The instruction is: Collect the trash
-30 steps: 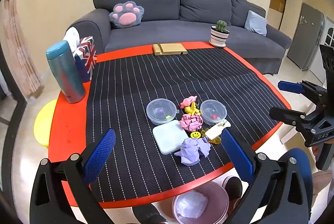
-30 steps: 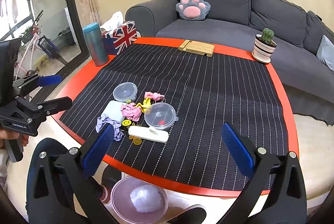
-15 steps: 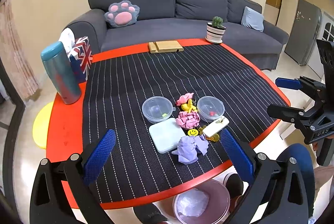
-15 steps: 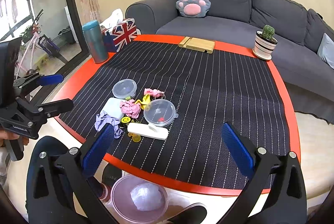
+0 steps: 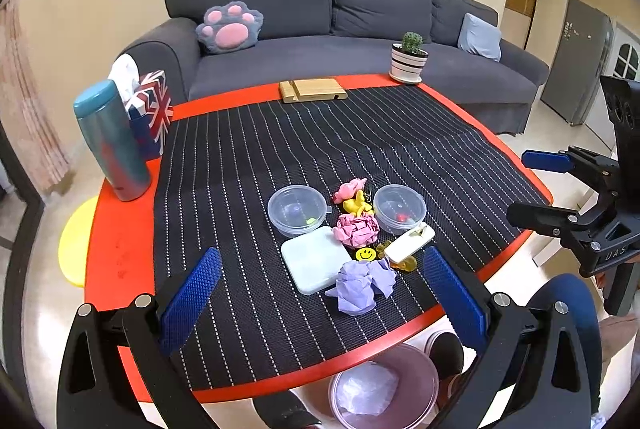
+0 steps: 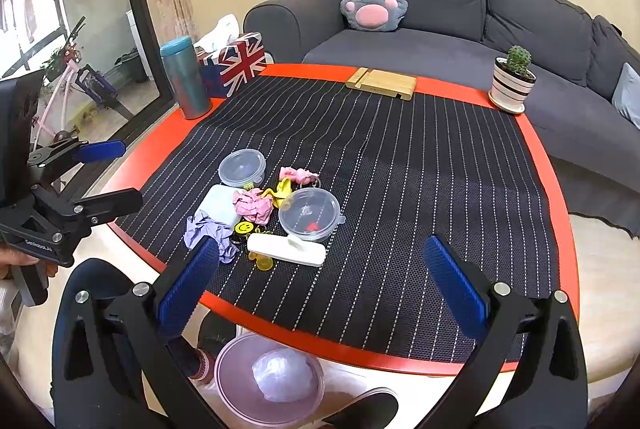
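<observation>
A crumpled purple paper [image 5: 361, 286] lies near the table's front edge, also in the right wrist view [image 6: 208, 234]. A crumpled pink paper [image 5: 356, 230] [image 6: 253, 204] lies just behind it. A pink bin [image 5: 416, 377] [image 6: 224, 385] holding a crumpled wad stands on the floor below the table edge. My left gripper [image 5: 320, 287] is open and empty above the near table edge, the purple paper between its fingers. My right gripper [image 6: 320, 279] is open and empty, held over the front edge to the right of the pile.
Two clear lidded tubs [image 5: 297, 210] [image 5: 399, 208], a pale square lid [image 5: 316, 264], a white clip [image 5: 409, 242], a smiley keychain [image 5: 365, 254] and yellow and pink trinkets [image 5: 356, 194] crowd the papers. A teal flask [image 5: 112, 141], flag tissue box [image 5: 151, 117], wooden stand [image 5: 313, 90] and cactus pot [image 5: 409, 63] ring the table.
Both grippers have risen and drawn back slightly, so the table and pile sit a little farther and lower in view. Both stay open. Nothing on the table has moved.
</observation>
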The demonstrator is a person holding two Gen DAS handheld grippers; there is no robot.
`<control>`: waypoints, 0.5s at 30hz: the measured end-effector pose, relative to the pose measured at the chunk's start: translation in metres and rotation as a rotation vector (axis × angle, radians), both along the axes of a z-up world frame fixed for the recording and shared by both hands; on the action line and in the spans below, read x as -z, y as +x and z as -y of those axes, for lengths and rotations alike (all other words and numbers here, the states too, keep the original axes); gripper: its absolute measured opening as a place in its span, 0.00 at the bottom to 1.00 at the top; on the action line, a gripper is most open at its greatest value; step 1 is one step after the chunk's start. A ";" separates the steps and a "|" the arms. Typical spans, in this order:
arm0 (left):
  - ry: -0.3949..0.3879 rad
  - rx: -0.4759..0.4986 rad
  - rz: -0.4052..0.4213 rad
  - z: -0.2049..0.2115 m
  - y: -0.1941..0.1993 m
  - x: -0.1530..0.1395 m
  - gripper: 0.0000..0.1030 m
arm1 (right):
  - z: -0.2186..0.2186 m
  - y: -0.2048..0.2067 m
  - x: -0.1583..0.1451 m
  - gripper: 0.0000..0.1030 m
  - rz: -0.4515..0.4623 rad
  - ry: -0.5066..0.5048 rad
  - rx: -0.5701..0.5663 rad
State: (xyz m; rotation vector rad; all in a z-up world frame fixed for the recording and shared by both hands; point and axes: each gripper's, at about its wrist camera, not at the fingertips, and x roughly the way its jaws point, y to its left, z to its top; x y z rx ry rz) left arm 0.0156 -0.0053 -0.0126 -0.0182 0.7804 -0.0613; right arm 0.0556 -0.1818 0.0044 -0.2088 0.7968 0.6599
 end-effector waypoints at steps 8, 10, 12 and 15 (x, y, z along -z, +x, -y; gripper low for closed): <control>0.005 -0.004 -0.005 0.000 0.001 0.000 0.94 | -0.005 0.006 0.003 0.97 -0.015 -0.017 -0.024; 0.000 -0.009 -0.006 -0.001 0.001 0.000 0.94 | -0.008 0.009 0.003 0.97 -0.020 -0.026 -0.036; -0.002 -0.013 -0.008 -0.002 0.002 0.000 0.94 | -0.012 0.012 0.004 0.97 -0.024 -0.037 -0.051; 0.001 -0.016 -0.009 -0.002 0.002 0.000 0.94 | -0.019 0.021 0.006 0.97 -0.038 -0.054 -0.073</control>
